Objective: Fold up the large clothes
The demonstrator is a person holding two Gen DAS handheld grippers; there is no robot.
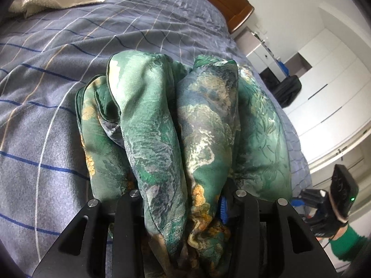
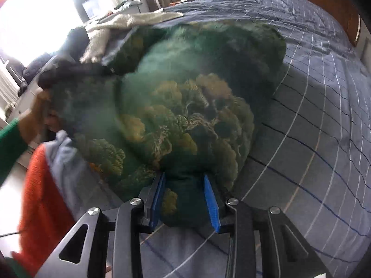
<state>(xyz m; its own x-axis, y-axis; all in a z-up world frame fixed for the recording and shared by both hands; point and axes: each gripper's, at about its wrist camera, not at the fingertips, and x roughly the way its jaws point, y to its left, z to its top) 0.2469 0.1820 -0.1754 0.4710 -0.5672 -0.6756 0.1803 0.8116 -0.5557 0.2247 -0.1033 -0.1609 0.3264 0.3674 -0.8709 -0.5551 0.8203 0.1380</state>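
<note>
A large green silky garment (image 1: 176, 125) with a gold and grey print lies bunched on the bed. My left gripper (image 1: 183, 208) is shut on a thick bunch of it; the cloth hides most of the fingers, only a blue pad (image 1: 223, 209) shows. In the right wrist view the same garment (image 2: 176, 106) spreads wide over the bed, blurred. My right gripper (image 2: 184, 199) has its blue fingers (image 2: 211, 205) on both sides of a fold of the cloth and grips it. The left gripper (image 2: 69, 71) shows at the garment's far left edge.
The bed has a grey-blue checked cover (image 1: 69, 53) and a wooden headboard (image 1: 231, 7). A cream blanket (image 1: 51, 0) lies at the far side. White wardrobes (image 1: 329, 88) stand to the right. An orange sleeve (image 2: 44, 206) is at the lower left.
</note>
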